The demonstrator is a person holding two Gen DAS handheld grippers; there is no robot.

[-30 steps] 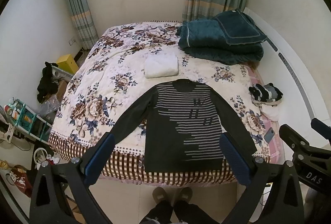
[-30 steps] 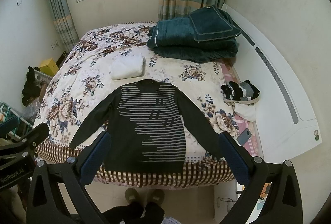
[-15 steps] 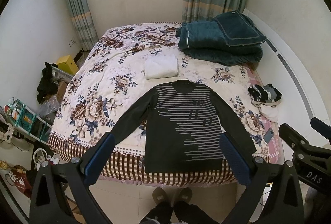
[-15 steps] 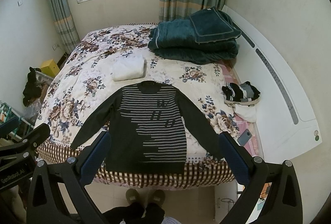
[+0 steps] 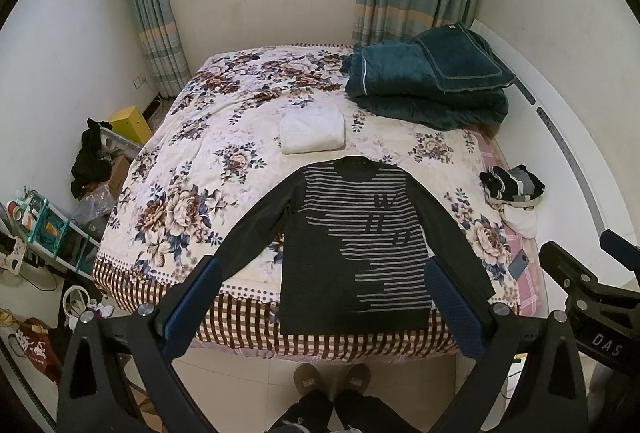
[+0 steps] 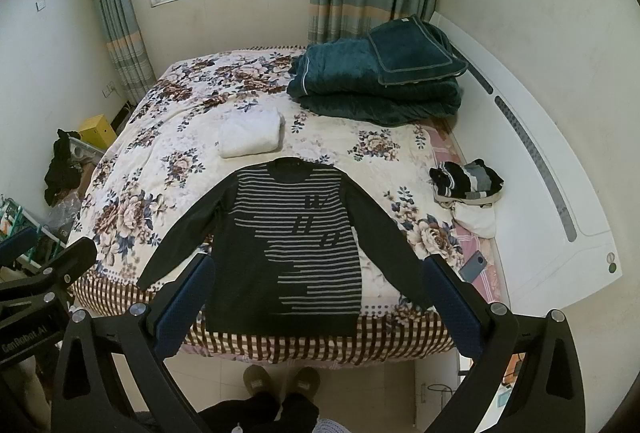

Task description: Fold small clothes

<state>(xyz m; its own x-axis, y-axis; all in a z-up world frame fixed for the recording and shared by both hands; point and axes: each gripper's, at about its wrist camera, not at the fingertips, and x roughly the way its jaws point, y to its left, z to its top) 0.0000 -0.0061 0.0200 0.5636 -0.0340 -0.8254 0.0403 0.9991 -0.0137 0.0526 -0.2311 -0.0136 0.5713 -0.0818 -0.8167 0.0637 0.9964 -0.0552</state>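
Striped sweater flat at 12 o'clock, collar far, hem near; left gripper and right gripper both wide, equally near.

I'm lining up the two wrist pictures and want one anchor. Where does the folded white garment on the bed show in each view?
Left wrist view: the folded white garment lies at centre, just beyond the sweater's collar.
Right wrist view: the folded white garment sits left of centre, beyond the collar and to its left.
Shared landmark: the striped dark sweater spread flat at the bed's near edge.
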